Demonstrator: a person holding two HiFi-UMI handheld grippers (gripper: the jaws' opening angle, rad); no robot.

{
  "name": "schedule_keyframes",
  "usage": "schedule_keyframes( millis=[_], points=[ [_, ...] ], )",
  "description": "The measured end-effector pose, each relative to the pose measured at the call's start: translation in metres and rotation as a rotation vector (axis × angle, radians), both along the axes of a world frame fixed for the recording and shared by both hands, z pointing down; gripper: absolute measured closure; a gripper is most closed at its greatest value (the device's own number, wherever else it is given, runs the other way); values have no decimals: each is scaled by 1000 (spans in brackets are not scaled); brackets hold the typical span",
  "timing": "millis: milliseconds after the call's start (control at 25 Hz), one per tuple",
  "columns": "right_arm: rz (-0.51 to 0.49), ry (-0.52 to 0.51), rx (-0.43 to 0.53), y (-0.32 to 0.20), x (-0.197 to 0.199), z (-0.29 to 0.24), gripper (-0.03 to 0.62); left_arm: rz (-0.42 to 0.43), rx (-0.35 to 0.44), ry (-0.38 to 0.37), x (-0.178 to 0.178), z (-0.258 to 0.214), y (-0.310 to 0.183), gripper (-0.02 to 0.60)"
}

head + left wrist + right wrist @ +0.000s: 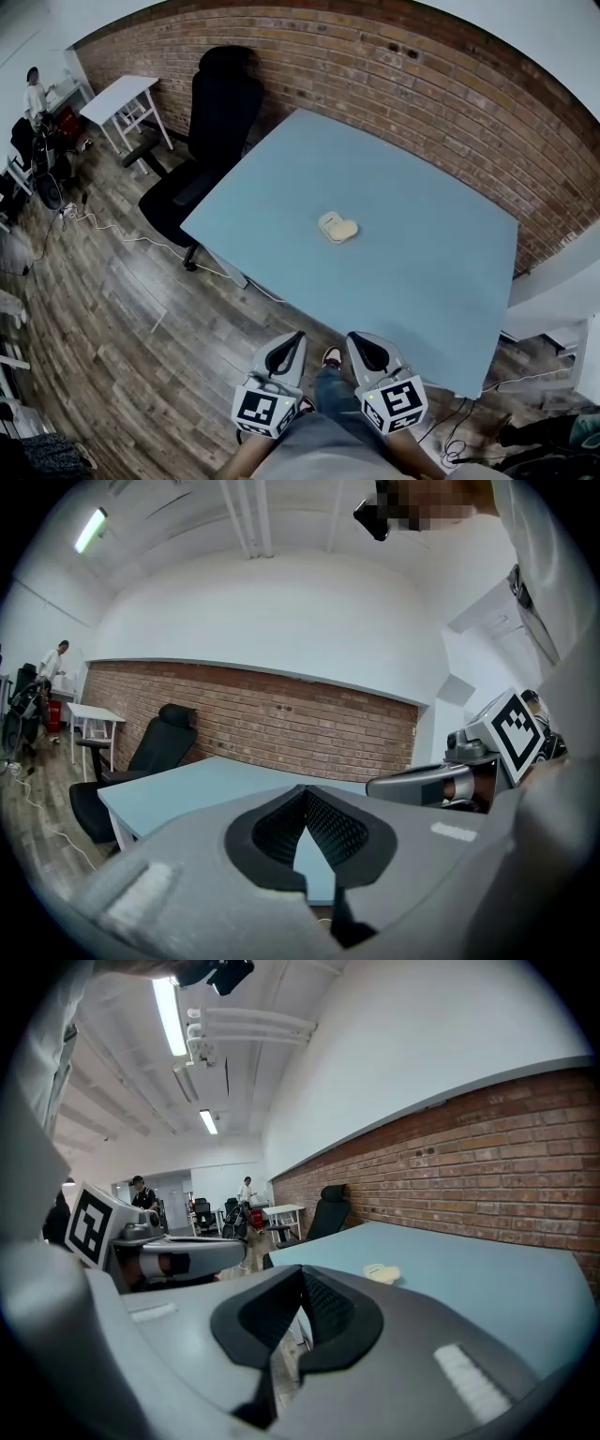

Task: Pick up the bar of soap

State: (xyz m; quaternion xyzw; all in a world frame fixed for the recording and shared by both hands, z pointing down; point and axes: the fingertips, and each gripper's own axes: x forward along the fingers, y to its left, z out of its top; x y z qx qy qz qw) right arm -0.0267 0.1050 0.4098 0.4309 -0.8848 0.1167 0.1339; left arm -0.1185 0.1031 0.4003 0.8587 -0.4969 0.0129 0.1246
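A pale cream bar of soap [337, 227] lies near the middle of the light blue table [422, 281]. It also shows small and far off in the right gripper view, where the soap [382, 1272] sits just right of the jaws. My left gripper [298, 336] and right gripper [354, 337] hang side by side close to the person's body, short of the table's near edge and well away from the soap. Both are shut with nothing in them: the left gripper [302, 789] has its tips touching, and so does the right gripper [302, 1269]. The left gripper view does not show the soap.
A black office chair [211, 141] stands at the table's far left corner. A brick wall [422, 84] runs behind the table. A small white table [122, 98] and a person [35, 89] are at the far left. Cables [103, 230] lie on the wooden floor.
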Motion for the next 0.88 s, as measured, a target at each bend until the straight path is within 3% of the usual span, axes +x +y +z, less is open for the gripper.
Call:
schedule_keyframes(
  millis=[680, 880],
  points=[
    [-35, -11, -30, -139, 43, 13, 591, -30, -38, -39, 37, 15, -126, 577],
    [-41, -33, -41, -156, 53, 19, 591, -40, -46, -63, 45, 18, -148, 577]
  ],
)
